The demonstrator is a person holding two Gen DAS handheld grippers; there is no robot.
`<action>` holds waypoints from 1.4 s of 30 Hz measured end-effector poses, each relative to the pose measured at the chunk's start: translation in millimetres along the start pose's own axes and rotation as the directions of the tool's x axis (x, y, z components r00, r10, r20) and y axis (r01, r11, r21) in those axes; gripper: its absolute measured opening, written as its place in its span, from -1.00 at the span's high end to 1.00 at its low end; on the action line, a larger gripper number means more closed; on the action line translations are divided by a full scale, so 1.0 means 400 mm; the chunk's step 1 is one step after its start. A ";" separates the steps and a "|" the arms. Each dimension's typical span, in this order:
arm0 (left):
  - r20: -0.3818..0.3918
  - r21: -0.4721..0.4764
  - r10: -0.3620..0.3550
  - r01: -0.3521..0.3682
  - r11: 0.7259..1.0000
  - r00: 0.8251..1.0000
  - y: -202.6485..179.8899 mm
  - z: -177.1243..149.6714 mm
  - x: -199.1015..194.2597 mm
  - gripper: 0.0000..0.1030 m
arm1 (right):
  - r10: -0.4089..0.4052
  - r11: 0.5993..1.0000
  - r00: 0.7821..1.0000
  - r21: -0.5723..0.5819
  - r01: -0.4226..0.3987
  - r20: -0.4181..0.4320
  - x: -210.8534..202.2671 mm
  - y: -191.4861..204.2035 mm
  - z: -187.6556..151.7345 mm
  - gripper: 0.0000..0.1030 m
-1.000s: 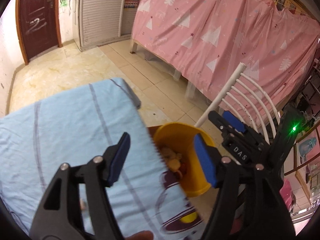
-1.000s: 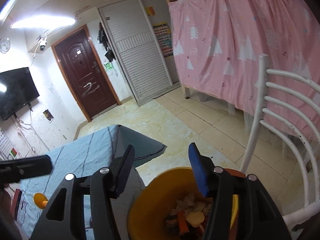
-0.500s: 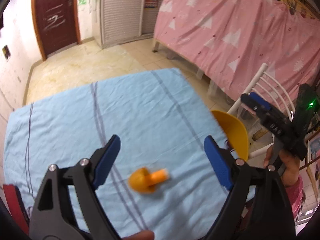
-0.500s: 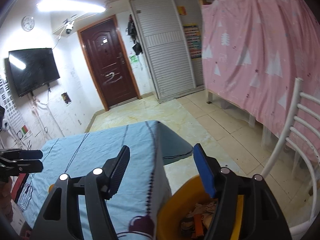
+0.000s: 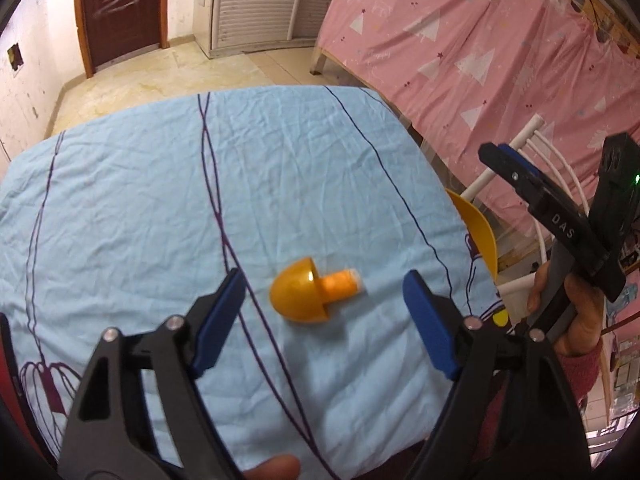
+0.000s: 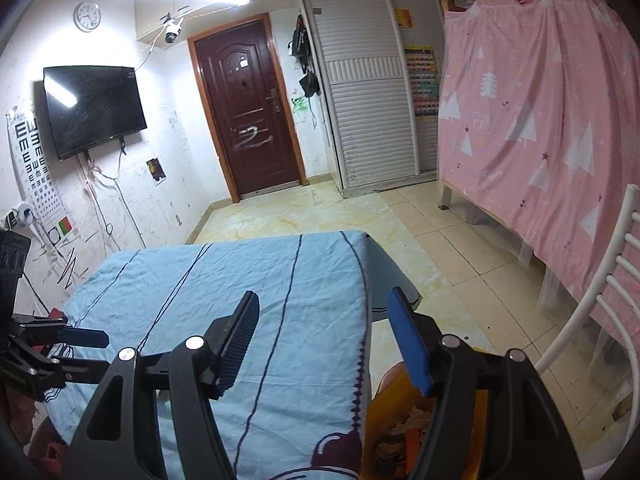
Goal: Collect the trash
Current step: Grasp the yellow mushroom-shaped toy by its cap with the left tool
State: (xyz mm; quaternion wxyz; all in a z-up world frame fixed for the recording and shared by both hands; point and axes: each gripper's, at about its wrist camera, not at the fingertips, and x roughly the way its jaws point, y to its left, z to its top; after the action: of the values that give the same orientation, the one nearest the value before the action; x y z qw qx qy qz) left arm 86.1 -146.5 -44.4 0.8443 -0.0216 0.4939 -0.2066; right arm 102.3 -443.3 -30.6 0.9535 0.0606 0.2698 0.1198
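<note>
The left gripper [image 5: 322,316] hangs over a counter draped in a light blue cloth [image 5: 132,200], its 2 blue-padded jaws spread wide with nothing between the pads. The toy mushroom [image 5: 314,292] (orange cap, paler orange stem, lying on its side) rests on the cloth just ahead of the jaws and roughly centred in the gap between them, apart from both pads; its cap points to the left jaw, its stem to the right one.

The right gripper [image 6: 324,332] is also wide open and holds nothing. It sits over the counter's right edge: its left jaw is above the cloth, its right jaw above the yellow bin [image 6: 384,412] that stands on the floor just beside the counter.

The left wrist view shows the mushroom and only the bin's upper rim [image 5: 478,228] past the counter's edge, plus the right gripper [image 5: 516,172] held in a hand [image 5: 576,320] in front of a white chair [image 5: 532,140]. The right wrist view looks down into the bin, where scraps of trash [image 6: 404,436] lie, and catches the left gripper [image 6: 86,337] at its left edge; the mushroom is not visible in it.
</note>
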 end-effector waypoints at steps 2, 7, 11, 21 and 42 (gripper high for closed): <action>-0.008 0.012 0.023 -0.023 1.000 1.000 -0.009 -0.001 0.011 -0.30 | 0.007 1.000 1.000 -0.010 -0.007 -0.002 0.001 0.008 -0.001 -0.17; -0.030 0.011 0.060 -0.060 0.998 0.998 -0.006 -0.001 0.036 -0.01 | 0.018 0.999 1.000 -0.034 -0.018 -0.008 0.004 0.028 -0.003 -0.18; -0.028 -0.002 0.074 -0.074 0.997 0.997 0.011 -0.004 0.037 0.25 | 0.019 0.999 1.000 -0.041 -0.020 -0.014 0.009 0.034 -0.002 -0.21; 0.005 0.026 0.127 -0.127 0.992 0.992 0.032 -0.013 0.026 0.81 | 0.061 0.995 0.998 -0.079 -0.063 -0.025 0.015 0.068 -0.004 -0.25; 0.517 0.259 0.363 -0.546 0.797 0.775 -0.091 -0.066 -0.088 0.88 | 0.519 0.844 0.844 -0.072 -0.531 -0.137 0.019 0.187 -0.019 -0.26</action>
State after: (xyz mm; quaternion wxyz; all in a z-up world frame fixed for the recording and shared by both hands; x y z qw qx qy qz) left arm 36.8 -162.4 -20.3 0.9444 0.2256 0.2267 -0.0763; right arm 90.0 -368.7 -27.3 0.8693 0.0741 0.2893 0.3938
